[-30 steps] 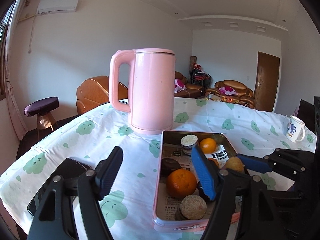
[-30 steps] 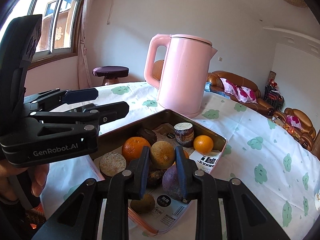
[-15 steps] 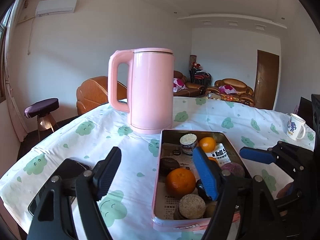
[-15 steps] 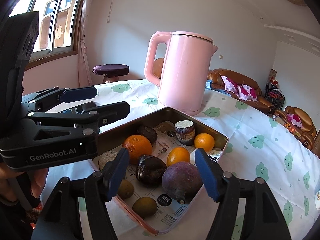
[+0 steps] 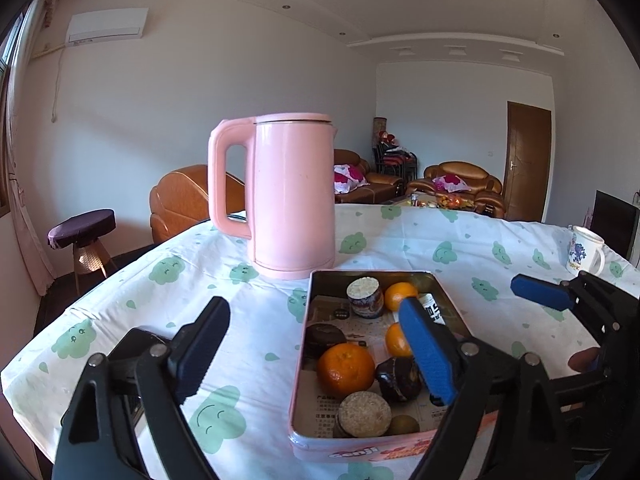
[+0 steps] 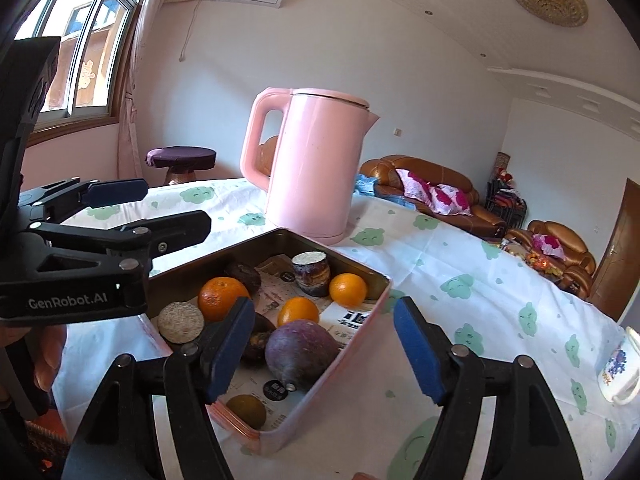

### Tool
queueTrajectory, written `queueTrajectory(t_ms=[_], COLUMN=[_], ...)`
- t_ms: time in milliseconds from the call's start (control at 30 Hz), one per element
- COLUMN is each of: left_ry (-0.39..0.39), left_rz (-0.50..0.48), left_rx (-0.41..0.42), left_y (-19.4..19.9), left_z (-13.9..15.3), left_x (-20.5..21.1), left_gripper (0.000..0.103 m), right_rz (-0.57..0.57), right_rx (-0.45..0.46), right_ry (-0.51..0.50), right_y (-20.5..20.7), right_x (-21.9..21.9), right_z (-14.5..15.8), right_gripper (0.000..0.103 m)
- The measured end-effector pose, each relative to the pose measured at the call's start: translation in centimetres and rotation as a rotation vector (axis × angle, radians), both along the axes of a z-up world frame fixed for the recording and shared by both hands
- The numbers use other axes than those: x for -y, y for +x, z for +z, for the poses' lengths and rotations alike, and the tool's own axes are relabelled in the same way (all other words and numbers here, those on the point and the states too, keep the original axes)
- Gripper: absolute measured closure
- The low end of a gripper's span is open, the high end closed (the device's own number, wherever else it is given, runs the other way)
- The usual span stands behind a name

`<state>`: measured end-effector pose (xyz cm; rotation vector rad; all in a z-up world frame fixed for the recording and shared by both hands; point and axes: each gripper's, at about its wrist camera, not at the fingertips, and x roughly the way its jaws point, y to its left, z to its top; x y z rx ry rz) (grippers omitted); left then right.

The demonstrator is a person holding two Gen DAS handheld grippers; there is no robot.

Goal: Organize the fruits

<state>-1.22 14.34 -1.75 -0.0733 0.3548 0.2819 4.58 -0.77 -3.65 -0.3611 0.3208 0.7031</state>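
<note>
A pink tray (image 5: 360, 451) lined with printed paper holds a large orange (image 5: 346, 364), two small oranges (image 5: 400, 294), dark fruits (image 5: 398, 378) and cut round pieces (image 5: 364, 414). My left gripper (image 5: 316, 348) hovers over the tray's near left corner. Its jaws are opening, and no pad touches anything. In the right wrist view a purple fruit (image 6: 302, 350) lies in the tray (image 6: 360, 320), beside a small orange (image 6: 298, 311). My right gripper (image 6: 324, 352) is above the tray's near right side. Its jaws are also opening, and the pads are off the purple fruit.
A tall pink kettle (image 5: 294, 196) stands just behind the tray on the table (image 5: 460, 256), which has a white cloth with green prints. A white mug (image 5: 584, 250) sits at the far right. A dark flat device (image 5: 136, 344) lies under my left gripper. A hand (image 6: 48, 356) shows at the left edge.
The right gripper's jaws went from nearly shut to wide apart and pulled back a little, and the purple fruit now lies free in the tray. The left gripper's jaws spread wider.
</note>
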Motion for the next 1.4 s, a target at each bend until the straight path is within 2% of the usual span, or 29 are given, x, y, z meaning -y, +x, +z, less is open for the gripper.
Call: queueTrajectory(t_ms=[133,300,467,800,1400], left_ry=[0.024,0.042,0.053,0.076,0.085], left_rz=[-0.025,-0.043,-0.056,-0.073,-0.082], left_rx=[0.006,0.018,0.021,0.028,0.026], left_y=[0.0,-0.3,-0.4,-0.6,-0.7], left_z=[0.6,1.1,1.3,1.7,1.6], left_x=[1.3,2.6,3.3,4.4,5.1], left_gripper=[0.012,0.007,0.006,0.004,0.003], right_rz=[-0.047,-0.093,-0.12,-0.137,-0.147], right_rx=[0.032,0.041,0.044,0.054,0.059], right_ry=[0.031,0.053,0.078,0.116,0.141], right_y=[0.0,0.2,0.2,-0.2,-0.4], right_x=[2.0,3.7,4.9,6.2,7.1], right_z=[0.5,1.4,2.2,3.3,3.5], right_gripper=[0.024,0.022,0.02,0.019,0.019])
